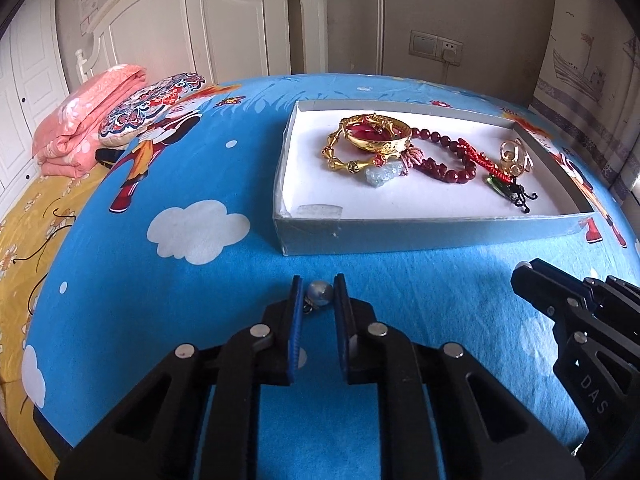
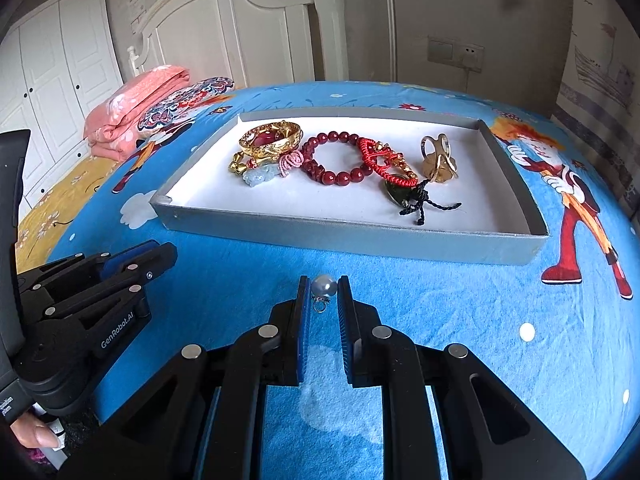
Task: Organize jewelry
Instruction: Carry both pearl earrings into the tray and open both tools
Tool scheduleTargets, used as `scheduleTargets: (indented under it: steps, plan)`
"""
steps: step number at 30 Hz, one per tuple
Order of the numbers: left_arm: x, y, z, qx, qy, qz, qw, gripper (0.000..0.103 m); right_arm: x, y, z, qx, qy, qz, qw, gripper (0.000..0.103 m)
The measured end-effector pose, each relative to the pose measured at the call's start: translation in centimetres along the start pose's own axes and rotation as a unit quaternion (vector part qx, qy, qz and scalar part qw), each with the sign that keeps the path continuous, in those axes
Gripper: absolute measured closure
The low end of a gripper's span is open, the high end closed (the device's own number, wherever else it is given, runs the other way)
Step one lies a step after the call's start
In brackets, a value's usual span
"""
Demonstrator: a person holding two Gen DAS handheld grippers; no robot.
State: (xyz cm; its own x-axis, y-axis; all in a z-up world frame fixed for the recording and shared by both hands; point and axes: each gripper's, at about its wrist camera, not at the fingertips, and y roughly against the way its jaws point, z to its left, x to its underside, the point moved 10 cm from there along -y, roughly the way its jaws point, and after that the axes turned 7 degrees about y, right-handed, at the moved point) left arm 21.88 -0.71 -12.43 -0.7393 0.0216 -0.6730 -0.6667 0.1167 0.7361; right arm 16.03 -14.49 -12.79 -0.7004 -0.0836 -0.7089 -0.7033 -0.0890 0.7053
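A grey shallow tray (image 1: 424,232) (image 2: 352,236) lies on the blue bedspread and holds a gold bangle (image 1: 376,136) (image 2: 272,142), a dark red bead bracelet (image 1: 444,160) (image 2: 340,160), a red cord bracelet (image 2: 386,160), a gold ring piece (image 1: 514,158) (image 2: 438,158) and a pale blue stone (image 1: 384,171) (image 2: 260,175). My left gripper (image 1: 318,294) is closed on a grey pearl earring (image 1: 319,293). My right gripper (image 2: 324,288) is closed on a white pearl earring (image 2: 324,285). Both hold their pearls just in front of the tray. The right gripper also shows in the left wrist view (image 1: 524,276), and the left gripper in the right wrist view (image 2: 160,252).
A folded pink quilt (image 1: 80,120) (image 2: 132,104) and a patterned pillow (image 1: 148,108) (image 2: 184,106) lie at the far left by the white headboard (image 1: 192,20). The bed's right edge drops off near a wall with a socket (image 1: 448,50).
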Motion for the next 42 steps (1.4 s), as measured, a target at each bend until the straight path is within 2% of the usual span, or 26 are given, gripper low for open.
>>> scheduleTargets:
  steps: [9, 21, 33, 42]
  plan:
    - [1.3, 2.4, -1.5, 0.024, 0.023, -0.023, 0.9992, 0.088, 0.4, 1.9, -1.0, 0.008, 0.001, -0.027, 1.000, 0.088]
    - [0.7, 5.2, -4.9, 0.035, -0.003, -0.046, 0.9983, 0.088, 0.0, 4.3, -2.7, 0.011, -0.007, -0.055, 0.998, 0.088]
    - [-3.2, 5.3, -7.5, 0.036, -0.019, -0.065, 0.9970, 0.088, -3.8, 5.0, -5.0, 0.023, -0.004, -0.083, 0.996, 0.088]
    - [-7.5, 3.2, -8.0, 0.042, -0.014, -0.067, 0.9968, 0.088, -7.1, 2.8, -6.3, 0.023, 0.000, -0.083, 0.996, 0.088]
